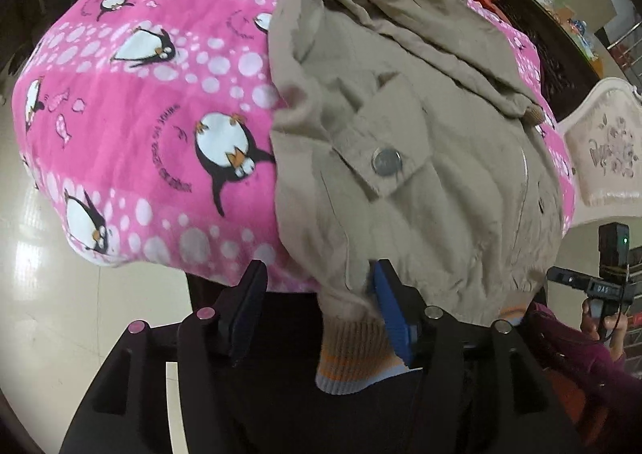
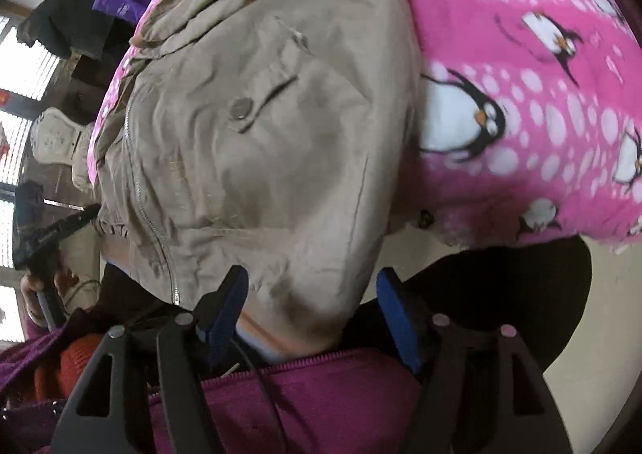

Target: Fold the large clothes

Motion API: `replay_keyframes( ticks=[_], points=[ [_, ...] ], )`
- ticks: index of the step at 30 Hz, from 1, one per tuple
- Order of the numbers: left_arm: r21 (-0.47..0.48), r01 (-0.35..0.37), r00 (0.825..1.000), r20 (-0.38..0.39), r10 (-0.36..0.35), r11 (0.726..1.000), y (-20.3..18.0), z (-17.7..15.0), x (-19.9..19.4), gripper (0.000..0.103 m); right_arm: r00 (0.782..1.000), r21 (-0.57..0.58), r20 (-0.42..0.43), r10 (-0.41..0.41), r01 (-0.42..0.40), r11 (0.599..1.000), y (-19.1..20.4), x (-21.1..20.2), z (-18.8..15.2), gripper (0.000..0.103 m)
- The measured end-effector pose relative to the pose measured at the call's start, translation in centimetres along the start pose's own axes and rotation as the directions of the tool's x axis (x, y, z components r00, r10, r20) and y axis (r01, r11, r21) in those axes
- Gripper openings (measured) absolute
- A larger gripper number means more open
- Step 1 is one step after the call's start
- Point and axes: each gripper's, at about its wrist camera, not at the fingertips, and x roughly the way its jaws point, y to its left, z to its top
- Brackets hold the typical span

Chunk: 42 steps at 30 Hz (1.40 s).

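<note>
Jacket: khaki jacket (image 1: 421, 125) lies folded on a pink penguin-print blanket (image 1: 152, 101), at the blanket's near edge, hem hanging slightly over.
Pocket: flap pocket with a metal snap button (image 1: 386, 161) faces up.
Hem: ribbed cuff (image 1: 353, 349) with orange and white stripes hangs below the jacket, beside the blue pad.
Left tool: left tool (image 1: 321, 305) has jaws spread apart; the jacket's lower corner drapes against one finger, not pinched.
Right tool: right tool (image 2: 313, 309) has jaws spread wide; the jacket's near corner sits between the fingers, pads not pressing.
Person: magenta sleeve (image 2: 321, 394) shows below the right tool.
</note>
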Motion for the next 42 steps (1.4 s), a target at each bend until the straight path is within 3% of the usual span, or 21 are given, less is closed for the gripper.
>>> replay_keyframes(
  ticks=[4,9,14,17,22,25,29,30,32,33,34,36,37,42],
  points=[
    [-0.001,0.054,0.998,-0.014,-0.054,0.999,-0.3,-1.1,-0.9,0.043,0.997,0.042,-0.01,0.078,-0.077,0.996,0.0,0.4,-0.7,0.07],
    [-0.005,0.116,0.993,-0.026,-0.116,0.993,0.2,-1.7,-1.5,0.046,0.996,-0.034,-0.022,0.089,-0.09,0.995,1.5,1.2,-1.5,0.072],
    [0.006,0.083,0.988,-0.13,-0.081,0.997,-0.4,-2.6,1.6,0.047,0.991,0.009,-0.048,0.124,-0.123,0.992,1.1,3.3,-0.8,0.073],
    [0.062,0.05,0.992,-0.117,-0.042,0.997,-1.3,-2.6,1.9,0.047,0.983,0.006,-0.059,0.172,-0.172,0.985,0.7,4.3,-0.9,0.073],
    [0.08,0.039,0.991,-0.129,-0.029,0.996,-1.7,-2.4,1.8,0.047,0.992,-0.012,-0.04,0.123,-0.124,0.992,-0.1,4.1,-0.5,0.074],
    [0.062,0.049,0.99,-0.135,-0.04,0.997,-1.8,-1.9,2.4,0.047,0.993,-0.069,-0.009,0.114,-0.115,0.991,-0.2,3.1,-0.6,0.088],
    [0.063,0.05,0.989,-0.14,-0.041,0.997,-2.0,-1.8,2.9,0.047,0.987,-0.087,-0.057,0.149,-0.153,0.984,-0.5,5.2,-0.2,0.089],
    [0.066,0.052,0.989,-0.141,-0.042,0.996,-2.2,-1.7,3.0,0.047,0.983,-0.079,-0.069,0.171,-0.177,0.981,-0.7,5.8,-0.2,0.087],
    [0.066,0.056,0.989,-0.142,-0.046,0.996,-2.4,-1.7,3.2,0.047,0.973,-0.074,-0.115,0.202,-0.211,0.975,-0.8,7.0,-0.3,0.07],
    [0.063,0.061,0.989,-0.138,-0.052,0.996,-2.4,-1.8,3.1,0.047,0.969,-0.08,-0.126,0.214,-0.225,0.971,-0.6,7.2,-0.5,0.051],
    [0.059,0.072,0.989,-0.134,-0.064,0.996,-2.2,-1.8,3.0,0.037,0.968,-0.091,-0.115,0.225,-0.236,0.968,-0.5,6.8,-0.7,0.037],
    [0.054,0.129,0.983,-0.141,-0.12,0.99,-2.1,-1.8,2.6,0.012,0.967,-0.132,-0.071,0.244,-0.252,0.959,0.2,5.2,-1.0,0.019],
    [0.059,0.139,0.983,-0.127,-0.131,0.988,-2.3,-1.7,2.2,0.004,0.967,-0.149,-0.054,0.247,-0.252,0.956,0.5,4.3,-1.1,0.019],
    [0.158,0.23,0.973,-0.014,-0.231,0.96,-4.7,0.0,-3.0,0.0,0.935,-0.281,0.078,0.345,-0.312,0.908,4.2,-2.8,-0.3,0.016]
  ],
)
